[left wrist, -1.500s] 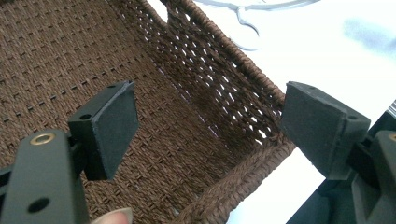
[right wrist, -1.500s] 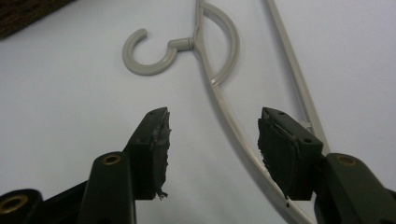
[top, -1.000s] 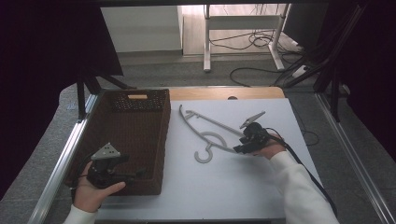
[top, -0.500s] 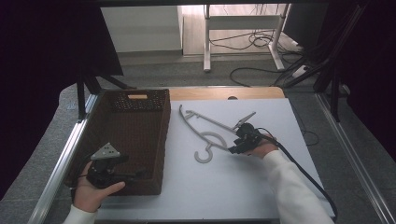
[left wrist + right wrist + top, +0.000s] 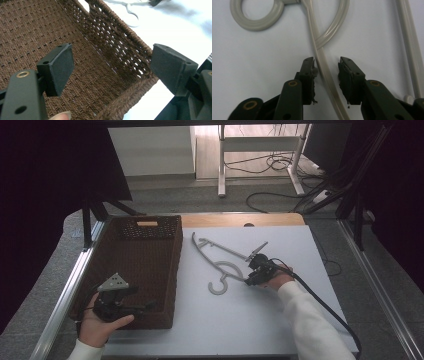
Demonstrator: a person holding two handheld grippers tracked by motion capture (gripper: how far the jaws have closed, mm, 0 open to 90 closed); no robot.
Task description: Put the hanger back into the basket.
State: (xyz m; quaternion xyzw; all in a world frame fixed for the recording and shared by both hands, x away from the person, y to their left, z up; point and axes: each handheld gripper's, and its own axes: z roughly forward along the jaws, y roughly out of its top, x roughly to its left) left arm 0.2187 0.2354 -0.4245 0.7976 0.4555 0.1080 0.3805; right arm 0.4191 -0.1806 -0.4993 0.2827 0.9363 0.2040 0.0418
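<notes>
— Hanger: where is it lying?
— Flat on the white table, just right of the brown woven basket, hook end toward the person; one pale bar runs between the jaws of the right gripper.
— Clamped on it?
— Not clamped; the jaws have just been closing, the left pad is at the bar, the right pad stands a little off it.
— And the left gripper?
— Jaws wide apart over the basket's near corner, holding nothing; the basket's side wall sits between them.

Pale grey hanger, flat on white table
</notes>
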